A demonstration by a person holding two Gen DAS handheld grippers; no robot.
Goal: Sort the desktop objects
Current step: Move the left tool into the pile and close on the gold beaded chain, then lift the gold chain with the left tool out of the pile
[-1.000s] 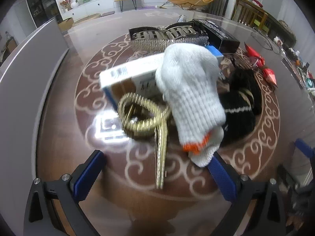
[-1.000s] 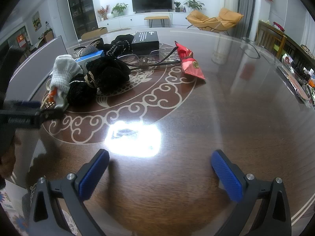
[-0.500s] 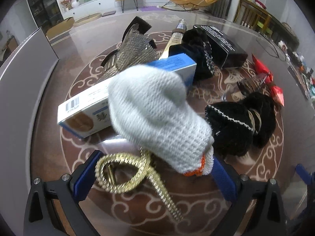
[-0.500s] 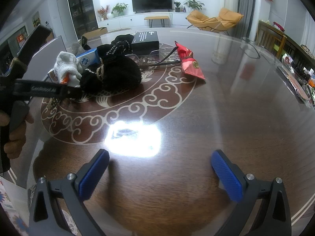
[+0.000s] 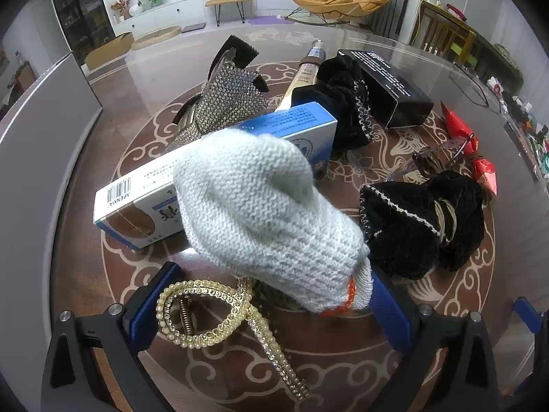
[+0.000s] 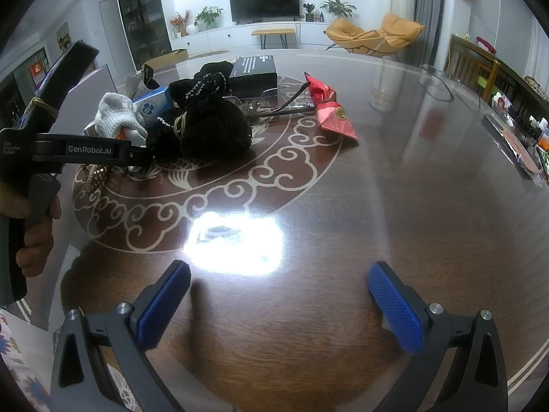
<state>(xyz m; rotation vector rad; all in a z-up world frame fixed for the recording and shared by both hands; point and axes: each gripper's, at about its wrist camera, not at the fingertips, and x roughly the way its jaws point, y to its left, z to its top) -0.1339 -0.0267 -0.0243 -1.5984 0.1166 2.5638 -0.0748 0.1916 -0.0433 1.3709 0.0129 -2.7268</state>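
The glove (image 5: 267, 216) lies draped over the box (image 5: 212, 168), its cuff between the spread left gripper (image 5: 271, 305), presumably targeted for sorting. The right gripper (image 6: 278, 295) is held released over bare table (image 6: 411, 185).

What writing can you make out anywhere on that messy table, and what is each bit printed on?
"APENXIA": beside the barcode on the end of the white and blue box.
"GenRobot.AI": on the side of the left gripper, seen from the right wrist camera.
White print on the black box: too small to read.
Small lines of print along the white and blue box: too blurred to read.
Gold seal on the red packet: unreadable.
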